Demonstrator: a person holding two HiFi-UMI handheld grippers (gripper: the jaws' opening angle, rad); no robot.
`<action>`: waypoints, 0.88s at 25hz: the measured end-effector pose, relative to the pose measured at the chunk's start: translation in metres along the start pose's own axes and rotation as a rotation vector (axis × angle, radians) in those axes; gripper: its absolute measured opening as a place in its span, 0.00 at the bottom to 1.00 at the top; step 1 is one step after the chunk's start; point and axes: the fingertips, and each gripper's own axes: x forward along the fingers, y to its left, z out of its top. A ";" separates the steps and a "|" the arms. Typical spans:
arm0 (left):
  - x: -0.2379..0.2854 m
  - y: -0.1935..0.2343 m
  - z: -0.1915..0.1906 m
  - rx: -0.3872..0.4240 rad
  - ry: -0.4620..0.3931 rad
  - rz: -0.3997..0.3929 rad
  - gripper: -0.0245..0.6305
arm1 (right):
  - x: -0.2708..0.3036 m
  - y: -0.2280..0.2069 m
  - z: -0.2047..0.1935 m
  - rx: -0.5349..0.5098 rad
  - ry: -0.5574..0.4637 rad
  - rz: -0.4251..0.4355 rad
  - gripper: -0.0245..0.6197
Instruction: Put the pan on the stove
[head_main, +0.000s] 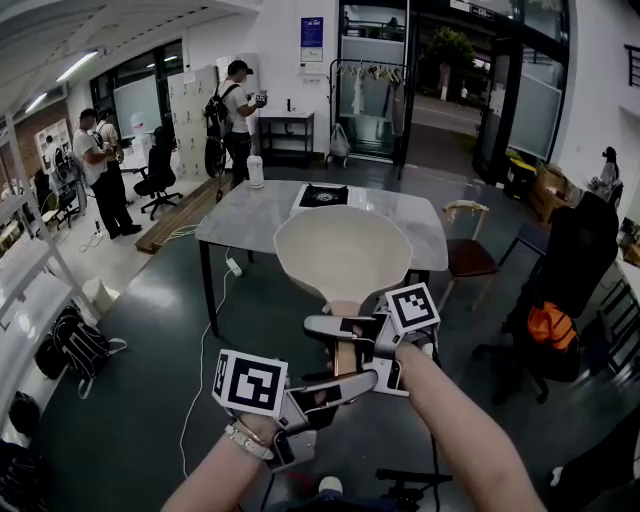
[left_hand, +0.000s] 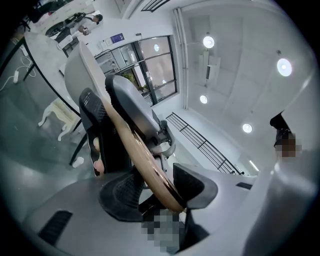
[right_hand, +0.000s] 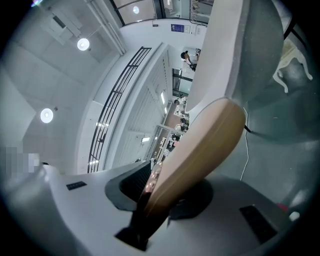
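A cream pan (head_main: 343, 255) with a wooden handle (head_main: 345, 350) hangs in the air in front of a marble table (head_main: 240, 225). Both grippers grip the handle. My right gripper (head_main: 350, 328) is shut on it close to the bowl, and my left gripper (head_main: 345, 385) is shut on its near end. A black stove (head_main: 324, 196) sits at the table's far side, beyond the pan. In the left gripper view the handle (left_hand: 145, 155) runs between the pads of the left gripper (left_hand: 160, 192). In the right gripper view the handle (right_hand: 200, 155) is pinched by the right gripper (right_hand: 160, 192), with the pan bowl (right_hand: 235, 55) above.
A white bottle (head_main: 255, 172) stands at the table's far left corner. A wooden-seat chair (head_main: 470, 255) is right of the table, and a black office chair with an orange item (head_main: 555, 325) is farther right. People (head_main: 100, 165) stand at the back left. Bags (head_main: 75, 345) lie by the left shelves.
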 end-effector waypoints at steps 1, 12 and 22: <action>0.003 0.002 0.001 -0.006 -0.003 -0.001 0.34 | -0.002 -0.002 0.002 0.002 0.003 -0.003 0.23; 0.029 0.016 0.023 0.016 -0.037 -0.025 0.34 | -0.015 -0.017 0.028 -0.010 0.042 -0.008 0.23; 0.037 0.048 0.052 0.003 -0.028 -0.020 0.34 | -0.011 -0.046 0.062 0.007 0.035 0.001 0.24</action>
